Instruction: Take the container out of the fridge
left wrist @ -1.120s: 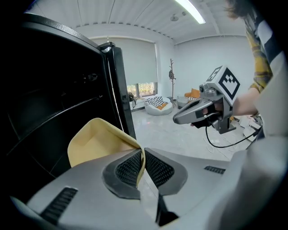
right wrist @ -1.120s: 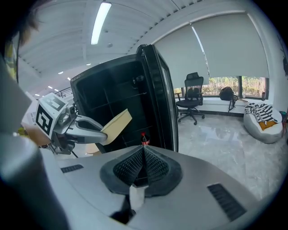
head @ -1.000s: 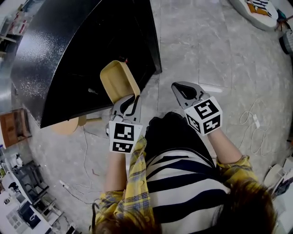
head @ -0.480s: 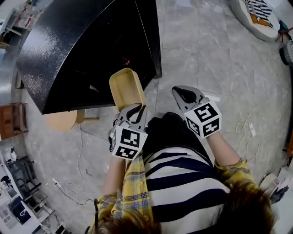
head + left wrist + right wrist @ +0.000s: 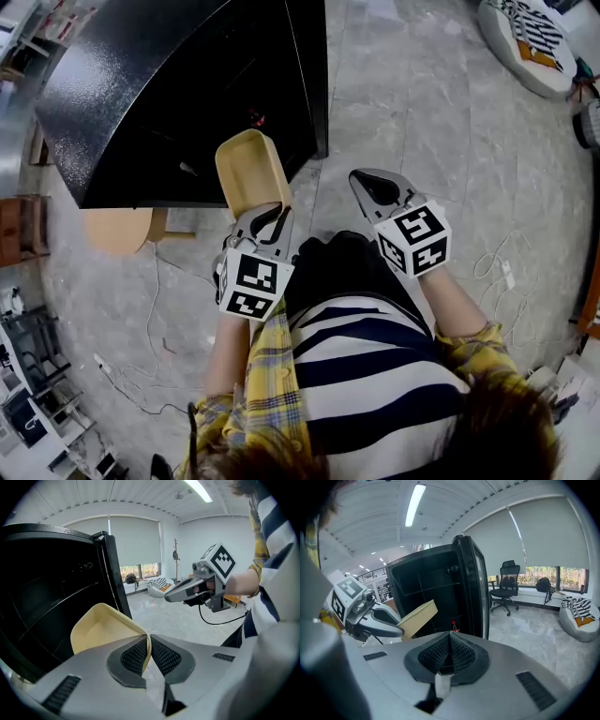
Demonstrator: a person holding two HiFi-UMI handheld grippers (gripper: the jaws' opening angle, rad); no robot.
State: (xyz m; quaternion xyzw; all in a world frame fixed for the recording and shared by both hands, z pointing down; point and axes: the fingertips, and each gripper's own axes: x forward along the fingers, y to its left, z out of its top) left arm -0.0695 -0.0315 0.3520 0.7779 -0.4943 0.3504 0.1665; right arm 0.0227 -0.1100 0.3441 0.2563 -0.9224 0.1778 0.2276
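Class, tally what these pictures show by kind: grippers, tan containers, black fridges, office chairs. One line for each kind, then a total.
Grippers: 2 (left gripper, right gripper)
Tan container: 1
Black fridge: 1
Office chair: 1
Total: 5

We're looking at an office or lab-style workspace. We're seeing a black swivel office chair point(image 5: 508, 587) standing by a wide window, with pale roller blinds point(image 5: 543, 541) hanging over the glass. A strip light point(image 5: 412, 506) is glowing on a ribbed ceiling. Grey marble-look floor tiles point(image 5: 422, 122) are running through the whole room. Loose cables point(image 5: 495, 267) are trailing across them, and a striped beanbag point(image 5: 525, 33) is lying off to one side. A black fridge point(image 5: 169, 94) is standing open in the middle. Cluttered racks point(image 5: 33, 394) are showing at the left edge, too small to make out.
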